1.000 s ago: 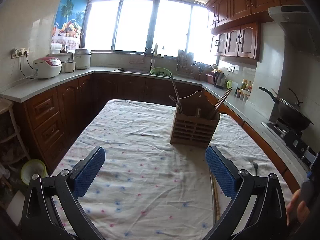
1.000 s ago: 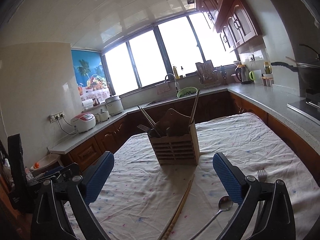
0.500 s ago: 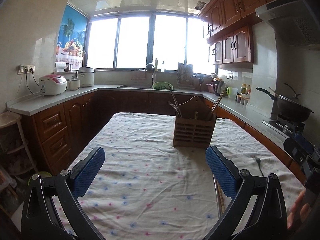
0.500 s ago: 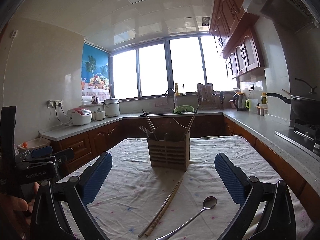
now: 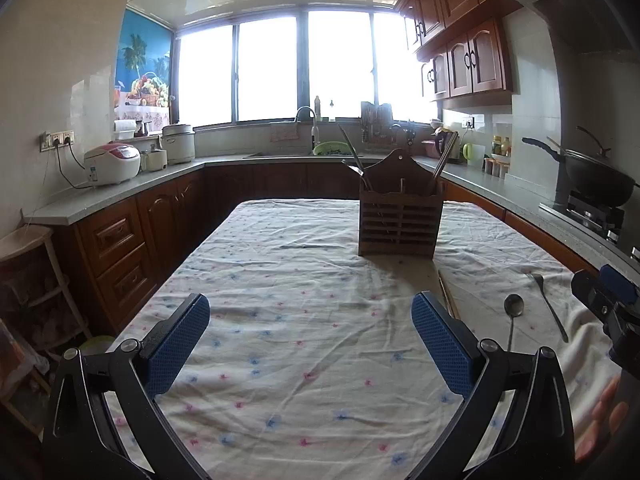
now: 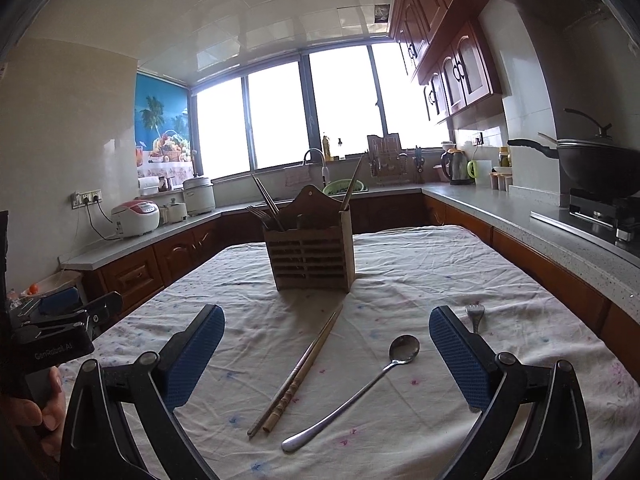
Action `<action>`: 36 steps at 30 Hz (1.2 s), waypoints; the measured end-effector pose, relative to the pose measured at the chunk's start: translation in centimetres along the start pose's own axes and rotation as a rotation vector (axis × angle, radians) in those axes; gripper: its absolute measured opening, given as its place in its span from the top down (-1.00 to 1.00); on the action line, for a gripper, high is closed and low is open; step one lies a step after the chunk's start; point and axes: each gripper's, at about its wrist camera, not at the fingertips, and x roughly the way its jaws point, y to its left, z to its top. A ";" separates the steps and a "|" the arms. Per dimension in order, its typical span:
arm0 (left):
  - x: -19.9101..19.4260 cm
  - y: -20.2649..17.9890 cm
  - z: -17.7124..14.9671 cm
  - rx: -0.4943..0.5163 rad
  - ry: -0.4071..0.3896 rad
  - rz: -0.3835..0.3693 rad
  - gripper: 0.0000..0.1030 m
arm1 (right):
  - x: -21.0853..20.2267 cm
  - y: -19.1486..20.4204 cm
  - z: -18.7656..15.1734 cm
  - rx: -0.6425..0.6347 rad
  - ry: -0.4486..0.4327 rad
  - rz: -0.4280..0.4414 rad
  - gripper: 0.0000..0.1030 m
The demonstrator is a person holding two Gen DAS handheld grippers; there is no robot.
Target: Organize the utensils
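A slatted wooden utensil holder (image 6: 311, 253) (image 5: 401, 222) stands upright mid-table with chopsticks and a fork poking out. On the cloth in front of it lie a pair of chopsticks (image 6: 298, 372) (image 5: 447, 300), a metal spoon (image 6: 360, 388) (image 5: 513, 316) and a fork (image 6: 475, 315) (image 5: 547, 304). My right gripper (image 6: 326, 354) hovers open above the chopsticks and spoon, holding nothing. Left of them, my left gripper (image 5: 310, 344) is open over bare cloth and empty.
The table wears a white flowered cloth (image 5: 300, 280). Wooden cabinets and a grey counter (image 5: 120, 184) ring it, with a rice cooker (image 5: 112, 162), a sink, a kettle (image 6: 458, 166) and a wok on the stove (image 6: 592, 168). A wooden stool (image 5: 28, 264) stands at left.
Both cameras have pulled back and tilted level, so the chopsticks, spoon and fork come fully into view. Both grippers stay open and nothing on the table has moved.
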 end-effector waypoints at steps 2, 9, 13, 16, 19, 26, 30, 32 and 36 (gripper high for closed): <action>0.0 0.0 -0.2 0.001 0.001 0.001 -1.00 | -0.1 -0.1 -0.1 0.005 0.002 0.000 -1.00; -0.3 0.0 -0.3 -0.001 -0.007 0.002 -1.00 | -0.3 -0.1 -0.2 0.009 -0.001 0.005 -1.00; -0.5 0.1 -0.4 -0.005 -0.010 0.000 -1.00 | -0.3 0.1 -0.3 0.002 -0.002 0.006 -1.00; -0.5 0.1 -0.4 -0.006 -0.008 -0.001 -1.00 | -0.2 0.1 -0.4 0.003 0.003 0.008 -1.00; -0.6 0.1 -0.3 -0.009 -0.008 -0.004 -1.00 | -0.1 0.0 -0.4 0.004 0.005 0.007 -1.00; -0.5 0.2 -0.3 -0.011 -0.005 -0.005 -1.00 | -0.1 0.0 -0.5 0.004 0.007 0.009 -1.00; -0.6 0.2 -0.3 -0.011 -0.004 -0.008 -1.00 | 0.0 0.0 -0.7 0.002 0.009 0.011 -1.00; -0.6 0.1 -0.2 -0.011 -0.005 -0.007 -1.00 | 0.0 0.1 -0.7 0.001 0.008 0.012 -1.00; -0.5 0.1 -0.2 -0.011 -0.005 -0.008 -1.00 | -0.1 0.1 -0.7 0.000 0.007 0.013 -1.00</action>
